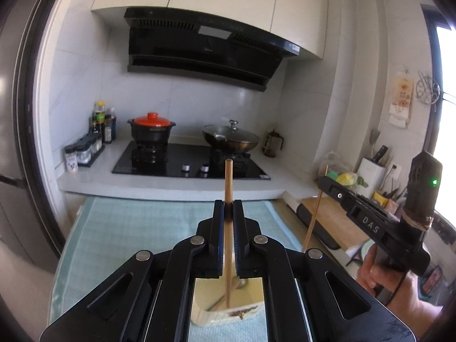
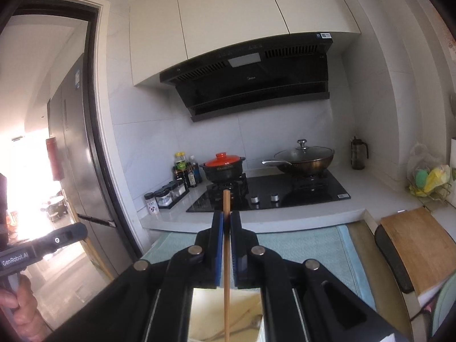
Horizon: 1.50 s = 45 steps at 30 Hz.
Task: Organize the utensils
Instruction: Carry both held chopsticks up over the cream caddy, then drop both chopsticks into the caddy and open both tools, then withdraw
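Observation:
My left gripper [image 1: 228, 203] is shut on a wooden chopstick [image 1: 228, 182] that stands upright, its top well above the pads. Its lower end reaches down over a cream utensil holder [image 1: 216, 310], where a metal spoon [image 1: 240, 282] lies. My right gripper [image 2: 227, 215] is shut on a second wooden chopstick [image 2: 226, 199], also upright over the cream holder [image 2: 245, 319]. In the left wrist view the right gripper [image 1: 321, 181] is off to the right with its chopstick [image 1: 315, 211] hanging below it. The left gripper [image 2: 82, 231] shows at the left edge of the right wrist view.
A teal mat [image 1: 128, 233] covers the table in front of the white counter. On the black hob [image 1: 176, 162] stand a red-lidded pot [image 1: 151, 129] and a lidded wok [image 1: 230, 138]. Spice jars [image 1: 85, 154] sit left, a wooden cutting board [image 2: 421, 242] and knife block [image 1: 370, 173] right.

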{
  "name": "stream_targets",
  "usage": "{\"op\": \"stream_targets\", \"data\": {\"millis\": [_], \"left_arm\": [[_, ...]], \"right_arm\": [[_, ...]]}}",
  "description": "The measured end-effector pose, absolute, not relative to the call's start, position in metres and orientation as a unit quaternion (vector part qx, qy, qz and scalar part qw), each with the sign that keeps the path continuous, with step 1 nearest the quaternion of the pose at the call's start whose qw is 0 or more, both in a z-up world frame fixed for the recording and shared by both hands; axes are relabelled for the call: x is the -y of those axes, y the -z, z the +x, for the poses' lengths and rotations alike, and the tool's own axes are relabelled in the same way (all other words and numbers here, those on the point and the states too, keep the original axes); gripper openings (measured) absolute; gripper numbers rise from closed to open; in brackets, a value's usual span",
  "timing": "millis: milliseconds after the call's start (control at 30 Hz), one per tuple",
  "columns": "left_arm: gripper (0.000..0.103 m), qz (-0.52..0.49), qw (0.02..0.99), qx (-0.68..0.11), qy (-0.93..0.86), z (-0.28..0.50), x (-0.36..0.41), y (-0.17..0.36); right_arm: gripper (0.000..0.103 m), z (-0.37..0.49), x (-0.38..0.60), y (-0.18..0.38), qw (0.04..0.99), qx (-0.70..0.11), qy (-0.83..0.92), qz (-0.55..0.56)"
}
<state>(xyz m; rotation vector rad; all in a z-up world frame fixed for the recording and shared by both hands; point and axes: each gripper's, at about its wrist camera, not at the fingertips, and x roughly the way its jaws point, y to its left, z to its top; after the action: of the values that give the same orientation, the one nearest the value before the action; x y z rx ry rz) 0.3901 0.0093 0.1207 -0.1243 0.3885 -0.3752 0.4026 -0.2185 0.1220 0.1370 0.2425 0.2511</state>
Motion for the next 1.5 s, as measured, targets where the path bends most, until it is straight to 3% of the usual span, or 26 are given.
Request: {"op": "stream_targets", "data": {"millis": [200,633,700,733,767,800,833,867,967,1033,1200,1500], "left_arm": [[0.003,-0.058,0.955,-0.225,0.182,0.434,0.010,-0.093],[0.005,-0.068,0.912,-0.360,0.183,0.484,0.029,-0.007],[0.016,-0.067,0.912,-0.363,0.176,0.480,0.027,-0.008],[0.033,-0.064,0.913,-0.363,0.175,0.476,0.024,-0.011],[0.051,-0.062,0.916,-0.357,0.173,0.469,0.021,-0.016],[0.058,-0.056,0.921,-0.347,0.170,0.460,0.017,-0.022],[0.067,-0.048,0.925,-0.337,0.168,0.450,0.013,-0.028],[0.072,-0.038,0.928,-0.331,0.167,0.442,0.011,-0.032],[0.085,0.000,0.933,-0.326,0.154,0.402,-0.003,-0.044],[0.089,0.020,0.933,-0.329,0.147,0.369,-0.013,-0.047],[0.096,0.037,0.926,-0.349,0.138,0.291,-0.038,-0.031],[0.096,0.001,0.918,-0.382,0.106,0.182,-0.055,0.048]], "right_arm": [[0.005,0.447,0.206,-0.103,0.979,-0.133,-0.139,0.060],[0.007,0.496,0.195,-0.004,0.927,-0.324,-0.174,0.076],[0.008,0.497,0.195,0.001,0.922,-0.339,-0.171,0.079],[0.010,0.495,0.197,0.000,0.921,-0.340,-0.171,0.082],[0.020,0.491,0.200,-0.003,0.923,-0.336,-0.168,0.085],[0.036,0.484,0.203,-0.010,0.926,-0.328,-0.164,0.088],[0.045,0.476,0.207,-0.017,0.930,-0.320,-0.159,0.087],[0.057,0.466,0.210,-0.026,0.934,-0.310,-0.155,0.083],[0.058,0.435,0.216,-0.048,0.940,-0.305,-0.145,0.044],[0.059,0.405,0.220,-0.060,0.941,-0.307,-0.140,0.015],[0.072,0.317,0.231,-0.063,0.935,-0.320,-0.148,-0.034],[0.073,0.160,0.240,0.012,0.930,-0.340,-0.129,-0.050]]}}
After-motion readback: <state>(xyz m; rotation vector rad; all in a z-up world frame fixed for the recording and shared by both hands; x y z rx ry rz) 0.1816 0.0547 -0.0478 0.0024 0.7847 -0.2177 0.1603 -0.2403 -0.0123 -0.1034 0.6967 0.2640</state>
